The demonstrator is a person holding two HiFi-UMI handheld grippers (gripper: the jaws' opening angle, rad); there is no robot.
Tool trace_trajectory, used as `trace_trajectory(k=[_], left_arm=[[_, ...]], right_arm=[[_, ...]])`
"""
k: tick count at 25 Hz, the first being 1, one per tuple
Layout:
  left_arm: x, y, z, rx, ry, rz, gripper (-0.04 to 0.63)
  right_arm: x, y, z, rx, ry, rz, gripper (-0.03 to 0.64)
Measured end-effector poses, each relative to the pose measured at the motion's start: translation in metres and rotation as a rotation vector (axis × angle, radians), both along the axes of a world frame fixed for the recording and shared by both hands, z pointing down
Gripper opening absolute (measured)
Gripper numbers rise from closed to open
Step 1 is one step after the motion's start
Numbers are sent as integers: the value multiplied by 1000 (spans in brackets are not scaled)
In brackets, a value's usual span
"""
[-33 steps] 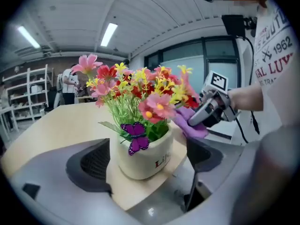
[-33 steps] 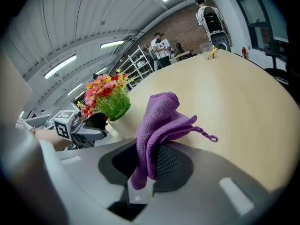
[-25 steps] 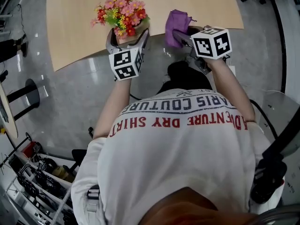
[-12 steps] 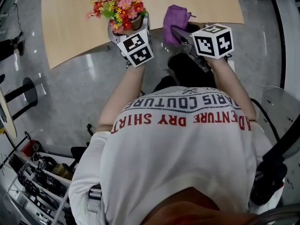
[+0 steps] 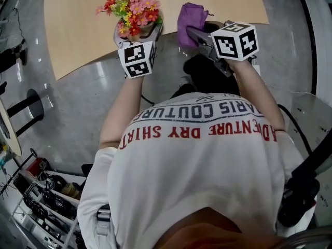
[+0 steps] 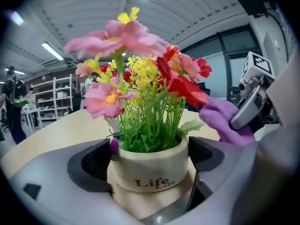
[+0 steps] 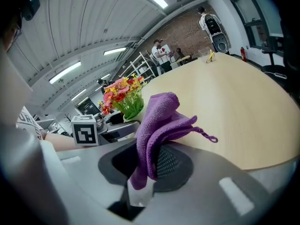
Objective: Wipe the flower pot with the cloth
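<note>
1. Pale wood table (image 5: 78, 25) with a curved near edge stands over a glossy grey floor (image 5: 57, 118). Both gripper views show a ribbed ceiling with strip lights.
2. At that near edge is the flower pot (image 6: 150, 170), cream, upright, with "Life" printed on it in red. It is filled with pink, red and yellow flowers (image 6: 136, 69) on green stems. Whether its base rests on the wood cannot be told.
3. Left gripper (image 6: 147, 157) is clamped on the pot. One jaw presses each side of its wall just under the rim. Its marker cube (image 5: 137, 59) sits on the near side of the pot.
4. Just to the right of the pot, close but not touching it, is the purple cloth (image 7: 159, 125). It is bunched, with a fold standing up and a corner trailing over one jaw.
5. Right gripper (image 7: 147, 165) has its jaws squeezed together on the cloth's lower folds. Its own marker cube (image 5: 234, 41) lies further right of the pot.
6. Nearer than the pot, the person's white shirt (image 5: 197, 170) with red lettering fills the lower part of the head view.
</note>
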State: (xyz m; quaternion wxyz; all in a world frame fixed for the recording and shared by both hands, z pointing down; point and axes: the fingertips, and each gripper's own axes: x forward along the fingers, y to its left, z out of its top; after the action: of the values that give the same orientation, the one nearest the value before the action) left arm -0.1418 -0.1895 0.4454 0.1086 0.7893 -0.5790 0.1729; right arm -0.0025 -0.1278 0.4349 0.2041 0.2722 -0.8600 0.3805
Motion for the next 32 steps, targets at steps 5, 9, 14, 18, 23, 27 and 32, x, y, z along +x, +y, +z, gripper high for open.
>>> trace_trajectory(k=[5,9,14,18,23,27,32], left_arm=[[10,4,-1,-18,-1,299,526],[24,8,2,-52,-14,513,526],[27,6,-2,-73,-25,634,526],[23,7,-3,-73,-29,665,526],[18,13,-3,-63,-24,672,526],[17,17,-3,-66,-24,671,526],[19,8,1,-71,-23,671,526]], right_arm=[[-11,-7,0,-38,-46,-14,64],[-12,-10,2,-69,-74,-49,64],[-19,-26,0,-77,-100,-87,64],[-29,-36,-5,-69,-113,-101,66],[-41,-41,-10,-58,-116,-136,64],[-48,-44,-7,-69,-119,-165,64],[-54,-58,9,-98,-100,-198,64]])
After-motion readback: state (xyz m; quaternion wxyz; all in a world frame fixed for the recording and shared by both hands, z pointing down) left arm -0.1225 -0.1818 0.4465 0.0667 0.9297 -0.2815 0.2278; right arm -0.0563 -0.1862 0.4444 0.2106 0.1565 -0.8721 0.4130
